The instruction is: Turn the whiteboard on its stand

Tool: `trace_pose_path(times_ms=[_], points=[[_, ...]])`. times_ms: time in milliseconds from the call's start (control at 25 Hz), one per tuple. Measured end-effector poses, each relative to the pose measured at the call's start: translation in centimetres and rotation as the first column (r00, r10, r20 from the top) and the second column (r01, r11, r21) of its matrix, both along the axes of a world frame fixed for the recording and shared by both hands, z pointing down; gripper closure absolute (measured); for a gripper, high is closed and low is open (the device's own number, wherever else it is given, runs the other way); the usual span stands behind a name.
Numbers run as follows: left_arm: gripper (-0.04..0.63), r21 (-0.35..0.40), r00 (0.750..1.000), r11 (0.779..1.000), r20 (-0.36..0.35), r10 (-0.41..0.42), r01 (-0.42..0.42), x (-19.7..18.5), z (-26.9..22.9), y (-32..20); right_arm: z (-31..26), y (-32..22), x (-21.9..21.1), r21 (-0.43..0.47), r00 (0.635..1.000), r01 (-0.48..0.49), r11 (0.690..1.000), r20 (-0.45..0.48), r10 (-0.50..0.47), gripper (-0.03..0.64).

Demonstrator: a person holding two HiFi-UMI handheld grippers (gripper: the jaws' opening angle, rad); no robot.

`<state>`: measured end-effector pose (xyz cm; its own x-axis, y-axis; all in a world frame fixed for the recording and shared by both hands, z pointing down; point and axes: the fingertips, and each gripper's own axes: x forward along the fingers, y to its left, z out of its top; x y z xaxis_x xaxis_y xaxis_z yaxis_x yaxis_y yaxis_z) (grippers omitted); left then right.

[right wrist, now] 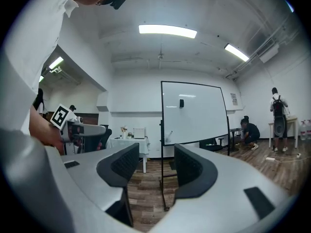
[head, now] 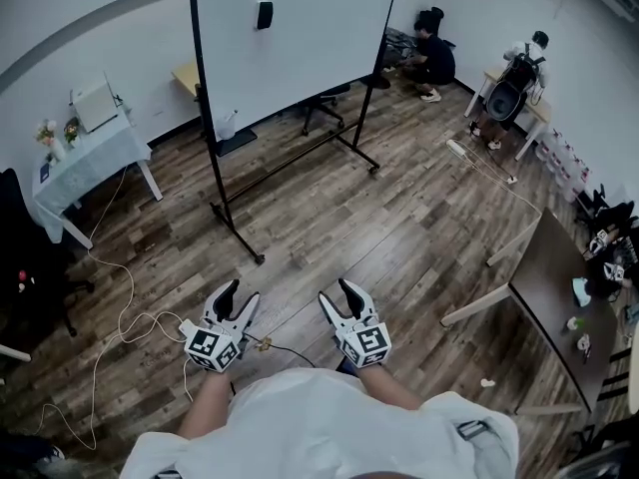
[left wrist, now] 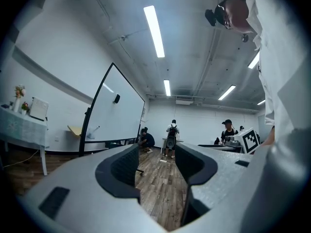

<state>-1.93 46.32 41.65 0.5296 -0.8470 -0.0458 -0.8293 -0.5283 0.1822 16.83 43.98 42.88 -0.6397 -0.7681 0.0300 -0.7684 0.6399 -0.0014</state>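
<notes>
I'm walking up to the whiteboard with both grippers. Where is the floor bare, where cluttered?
Bare wood floor lies between the person and the near foot of the whiteboard stand, bordered at right by the brown table. Crowded: a white cable loops over the floor at left, near the cloth-covered table.

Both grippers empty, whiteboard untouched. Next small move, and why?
Probably step forward and bring one gripper up to the near side edge of the large white whiteboard. The left gripper and right gripper are both open, empty and held close to the body. A stretch of brown wooden floor lies between them and the black metal stand, so the board looks out of reach.
</notes>
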Motion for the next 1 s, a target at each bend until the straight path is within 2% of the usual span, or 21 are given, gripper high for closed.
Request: trace_pose_path(times_ms=[320,640,1000], points=[[0.364,0.008,1.000,1.000,0.015,-0.012,0.012,1.1,-0.5,1.2,0.1,0.5,1.9,0.010,1.000,-0.008,1.000,-0.019,0.008,0.394],[0.363,0.042,0.998,0.998,0.030,-0.054,0.053,0.8,-1.3,-0.1,-1.5,-1.9,3.8,0.073,0.999,-0.027,0.997,-0.027,0.029,0.396],[0.364,0.027,0.998,0.998,0.039,-0.052,0.051,3.7,-0.9,-0.5,-0.5,-2.6,8.6,0.041,0.998,-0.064,0.997,-0.025,0.065,0.399]])
